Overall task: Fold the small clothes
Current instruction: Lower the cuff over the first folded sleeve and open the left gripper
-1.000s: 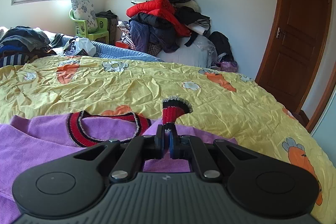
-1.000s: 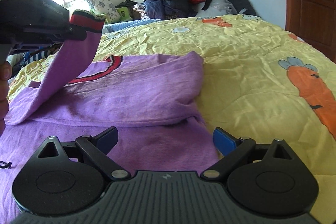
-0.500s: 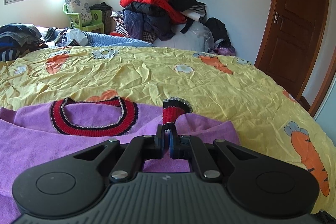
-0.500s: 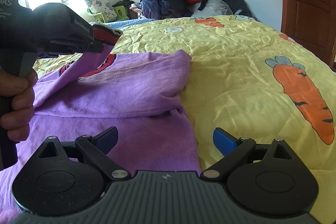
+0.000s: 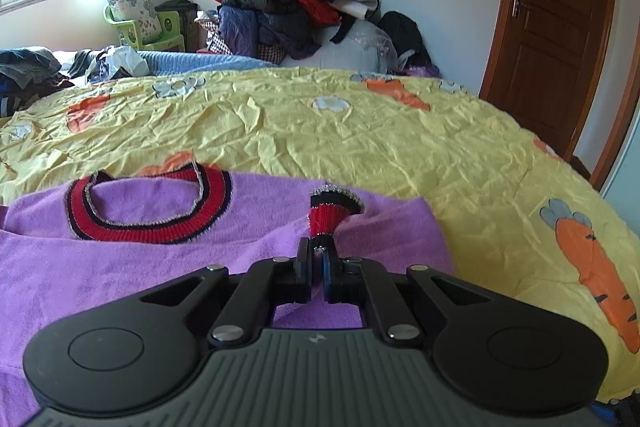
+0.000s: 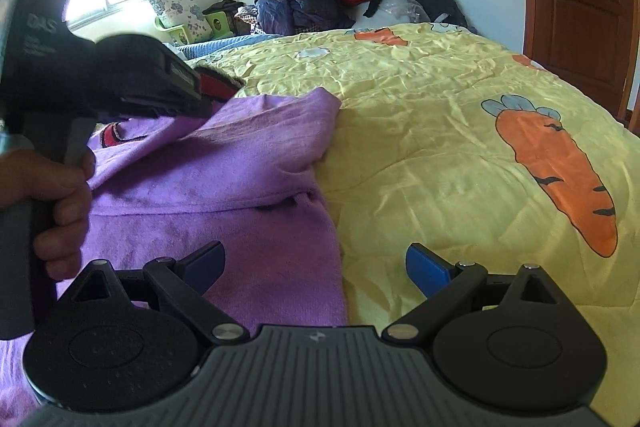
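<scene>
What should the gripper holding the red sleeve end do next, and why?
Probably lower the red cuff a little more onto the purple sweater, then let go. The left gripper is shut on the cuff, and the sleeve already lies folded across the sweater's body. The right gripper is open and empty.

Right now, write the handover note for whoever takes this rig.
Left gripper: jaws shut on the sweater's striped cuff, holding that sleeve over the body.
Right gripper: jaws open, empty, hovering over the sweater's right edge.
Sweater: purple, flat on the yellow quilt, collar away from you.
Done: right side looks already folded in; the held sleeve is partway across.
Left: lay the cuff down, release, then probably fold the body and smooth it.
</scene>
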